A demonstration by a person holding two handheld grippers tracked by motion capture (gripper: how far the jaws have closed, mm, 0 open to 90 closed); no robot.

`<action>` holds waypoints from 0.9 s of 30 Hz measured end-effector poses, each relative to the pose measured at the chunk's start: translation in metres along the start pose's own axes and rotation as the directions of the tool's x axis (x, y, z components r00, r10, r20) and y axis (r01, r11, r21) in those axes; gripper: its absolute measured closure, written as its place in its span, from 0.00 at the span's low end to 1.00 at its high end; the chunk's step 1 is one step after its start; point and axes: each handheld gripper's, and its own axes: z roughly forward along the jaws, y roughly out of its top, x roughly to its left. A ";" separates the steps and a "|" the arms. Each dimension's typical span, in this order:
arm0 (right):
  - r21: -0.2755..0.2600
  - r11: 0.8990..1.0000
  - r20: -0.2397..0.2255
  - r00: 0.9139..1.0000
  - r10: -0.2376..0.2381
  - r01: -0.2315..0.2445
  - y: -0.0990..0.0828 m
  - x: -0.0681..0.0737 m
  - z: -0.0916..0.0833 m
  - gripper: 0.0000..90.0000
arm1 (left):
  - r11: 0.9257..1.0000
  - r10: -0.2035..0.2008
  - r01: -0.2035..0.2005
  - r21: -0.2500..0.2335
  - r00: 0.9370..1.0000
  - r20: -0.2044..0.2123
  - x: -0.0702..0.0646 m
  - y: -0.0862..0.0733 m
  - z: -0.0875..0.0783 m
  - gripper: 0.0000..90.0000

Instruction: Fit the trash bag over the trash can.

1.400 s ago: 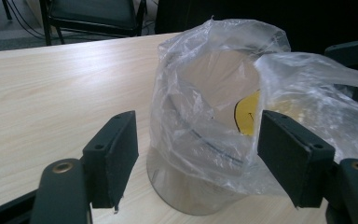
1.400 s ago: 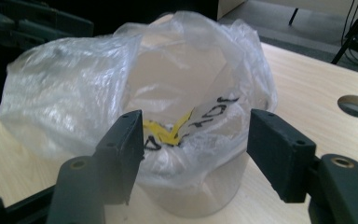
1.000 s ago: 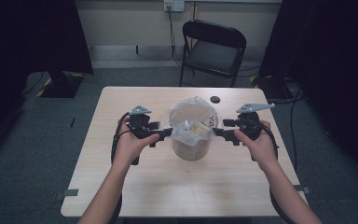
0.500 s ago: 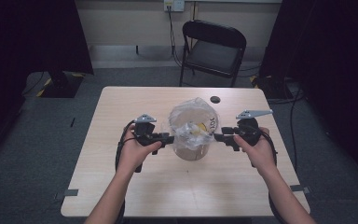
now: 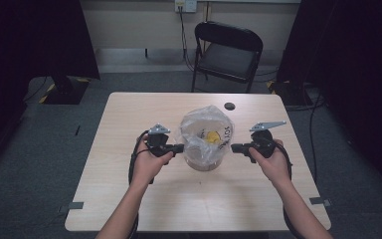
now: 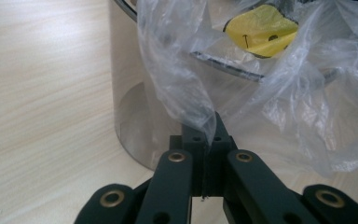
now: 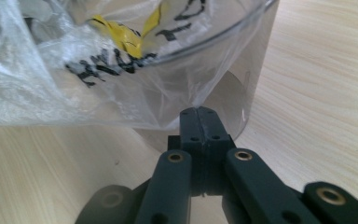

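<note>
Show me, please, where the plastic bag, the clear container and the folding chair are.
plastic bag (image 5: 206,127): high view, its crumpled top.
clear container (image 6: 126,93): left gripper view, its side wall.
folding chair (image 5: 226,62): high view, its seat.

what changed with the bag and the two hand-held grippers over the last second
Both hands drew back toward the person and lower, pulling the plastic bag down over the clear container. The left hand-held gripper and right hand-held gripper stay clamped on the bag's edges. The container, table and black disc kept their places.

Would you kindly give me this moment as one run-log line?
left gripper: shut on plastic bag | right gripper: shut on plastic bag | bag draped over clear container | table
</note>
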 end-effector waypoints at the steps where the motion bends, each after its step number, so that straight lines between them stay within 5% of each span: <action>1: 0.001 1.000 0.000 1.000 -0.001 0.001 0.000 -0.001 0.001 1.00 | 1.000 0.005 -0.005 -0.011 1.000 -0.008 0.000 -0.001 0.001 1.00; 9: 0.006 1.000 0.006 1.000 -0.001 0.001 -0.003 -0.008 0.004 1.00 | 1.000 0.006 -0.006 -0.011 1.000 -0.031 0.003 -0.002 0.004 0.98; 12: -0.021 1.000 0.006 1.000 0.010 -0.010 -0.003 -0.008 0.000 0.99 | 1.000 0.001 -0.001 -0.017 1.000 -0.031 0.002 -0.002 0.000 0.74; 15: -0.057 0.998 0.013 1.000 0.011 -0.010 -0.001 -0.006 -0.008 0.88 | 1.000 0.007 -0.009 -0.027 0.998 -0.062 0.000 0.000 -0.009 0.56; 22: -0.137 0.990 0.063 0.997 0.044 -0.035 0.009 -0.007 -0.034 0.69 | 0.996 -0.024 0.016 -0.084 0.995 -0.098 0.006 0.016 -0.041 0.38; 27: -0.222 0.972 0.048 0.995 0.089 -0.077 0.017 -0.011 -0.051 0.60 | 0.989 -0.041 0.026 -0.143 0.994 -0.105 0.008 0.029 -0.053 0.38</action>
